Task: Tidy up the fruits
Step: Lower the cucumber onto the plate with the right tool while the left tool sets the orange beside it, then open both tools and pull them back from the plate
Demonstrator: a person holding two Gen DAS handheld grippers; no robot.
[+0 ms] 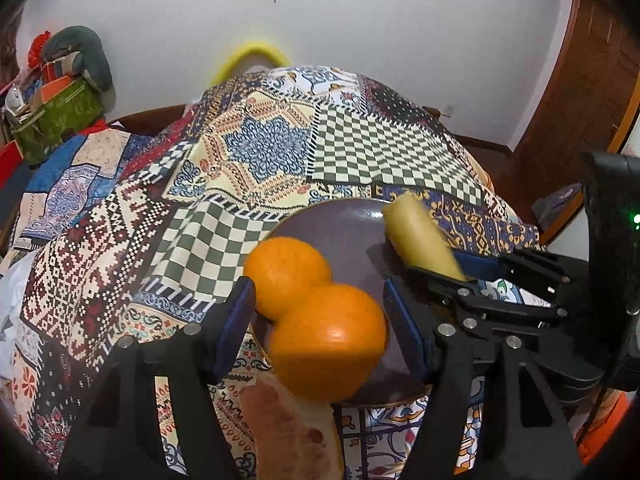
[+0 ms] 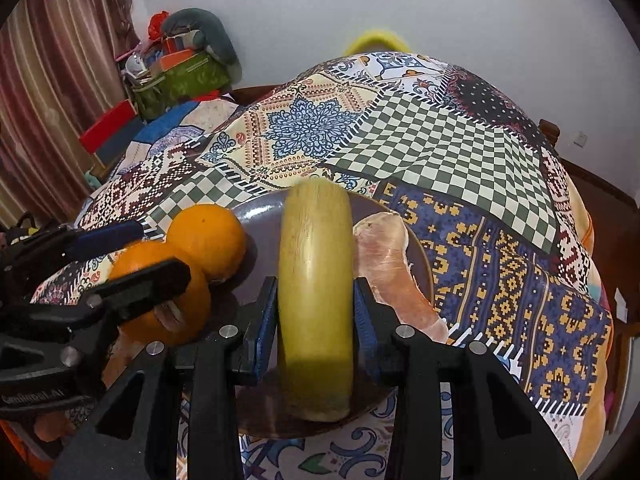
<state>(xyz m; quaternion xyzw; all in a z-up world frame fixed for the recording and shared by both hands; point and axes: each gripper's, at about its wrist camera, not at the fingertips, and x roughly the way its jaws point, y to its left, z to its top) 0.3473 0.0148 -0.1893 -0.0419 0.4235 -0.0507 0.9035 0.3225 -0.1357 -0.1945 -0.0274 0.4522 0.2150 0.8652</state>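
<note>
Nearest to us, the right gripper has its blue fingers closed against both sides of the yellow rind wedge, which stands on edge over the dark plate. We cannot tell whether the wedge's near end rests on the plate or hangs just above it.

The left gripper sits wide apart around the near orange. Its fingers are near the fruit on each side, and we see no firm contact; motion blur leaves this unsure. The far orange touches the near one.

Risks, as we judge them:
- Both oranges are round and pressed together; nudging one likely rolls the other off the plate's left rim onto the patchwork cloth.
- The wedge is smooth and curved; a slack grip could let it tip onto the pink peeled segment just right of it.
- The two grippers work close together over one plate, so a sideways move risks a knock.
- A second pinkish piece lies at the plate's near edge, under the left gripper.

Room: the plate is crowded. Beyond it the cloth-covered surface lies open to the far side, curving down at its left and right edges. Clutter sits far left, well apart.
</note>
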